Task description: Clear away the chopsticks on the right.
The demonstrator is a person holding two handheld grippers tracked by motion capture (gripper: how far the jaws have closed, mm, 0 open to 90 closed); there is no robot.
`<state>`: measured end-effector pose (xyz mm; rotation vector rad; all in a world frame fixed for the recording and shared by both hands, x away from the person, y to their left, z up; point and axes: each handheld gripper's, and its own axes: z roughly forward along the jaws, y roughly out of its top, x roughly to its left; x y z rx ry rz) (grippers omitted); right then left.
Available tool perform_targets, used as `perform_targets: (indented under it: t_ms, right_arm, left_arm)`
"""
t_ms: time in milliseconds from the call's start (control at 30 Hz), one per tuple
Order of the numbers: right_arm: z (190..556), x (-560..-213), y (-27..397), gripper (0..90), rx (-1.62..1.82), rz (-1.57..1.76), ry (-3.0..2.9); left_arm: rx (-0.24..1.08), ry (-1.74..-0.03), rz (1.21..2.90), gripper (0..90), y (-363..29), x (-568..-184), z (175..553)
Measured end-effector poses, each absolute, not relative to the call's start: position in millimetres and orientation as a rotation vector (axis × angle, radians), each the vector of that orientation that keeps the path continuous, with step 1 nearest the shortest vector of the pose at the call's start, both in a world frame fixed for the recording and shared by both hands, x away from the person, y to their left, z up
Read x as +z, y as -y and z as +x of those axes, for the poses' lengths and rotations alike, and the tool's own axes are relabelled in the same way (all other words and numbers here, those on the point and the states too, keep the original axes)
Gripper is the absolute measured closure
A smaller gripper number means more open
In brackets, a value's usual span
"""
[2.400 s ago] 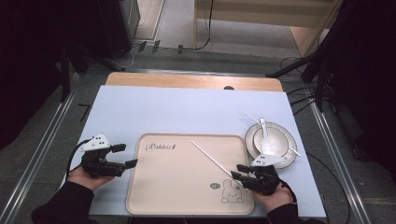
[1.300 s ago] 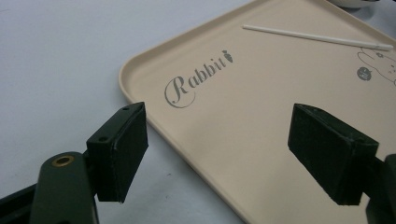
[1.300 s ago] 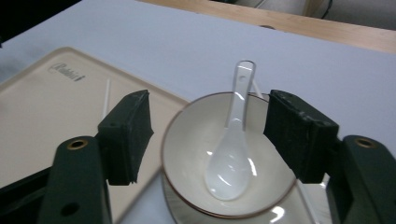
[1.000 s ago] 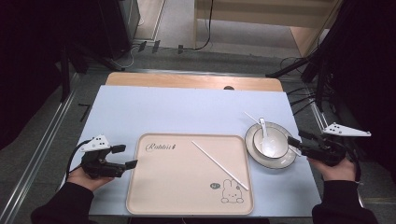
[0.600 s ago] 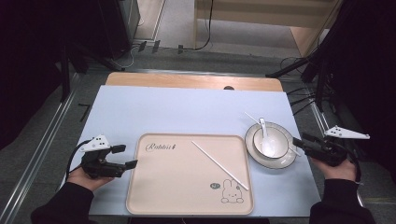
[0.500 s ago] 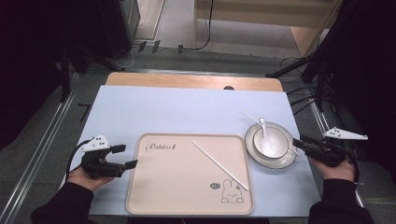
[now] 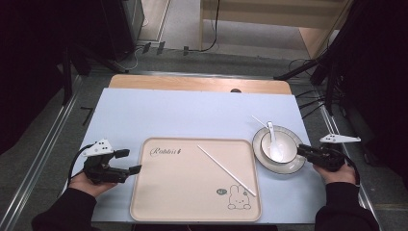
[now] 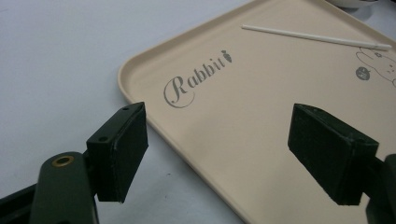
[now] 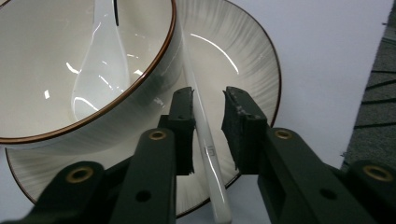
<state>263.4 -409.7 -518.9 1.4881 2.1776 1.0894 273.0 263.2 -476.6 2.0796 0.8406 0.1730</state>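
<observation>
Right gripper (image 9: 205, 133) | you are now straddling the chopstick (image 9: 205, 140) on the plate (image 9: 252, 74), jaws narrowly apart (moved off the tray (image 7: 192, 211)) | left gripper (image 8: 233, 149) idling, gaping.

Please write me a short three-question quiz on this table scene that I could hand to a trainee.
1. True or false: the spoon lies in the bowl.
2. What lies between the jaws of the right gripper?
A. a chopstick on the plate
B. the spoon's handle
C. the tray's rim
3. Fill in: the left gripper hangs with its jaws wide apart over the edge of the ____.

Key
1. True.
2. A: a white chopstick lies on the plate, jaws either side, not yet closed on it.
3. The tray, which also carries another chopstick.
</observation>
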Motion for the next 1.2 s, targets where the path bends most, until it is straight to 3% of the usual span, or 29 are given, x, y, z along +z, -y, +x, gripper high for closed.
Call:
perform_targets:
  t_ms: [300, 600, 1200]
  right_arm:
    - [271.6, -526.5, 403.7, 83.1, 1.070, 1.472, -2.238]
    - [272.5, -519.0, 407.3, 84.3, 1.079, 1.509, -2.227]
    - [243.7, -449.5, 423.5, 84.7, 1.209, 1.555, -2.018]
  left_arm:
    - [0.171, -0.836, 2.084, 20.5, -262.8, -476.6, 273.0]
    - [0.171, -0.839, 2.081, 20.5, -263.2, -476.8, 273.0]
    - [0.171, -0.841, 2.085, 20.5, -262.6, -477.0, 273.6]
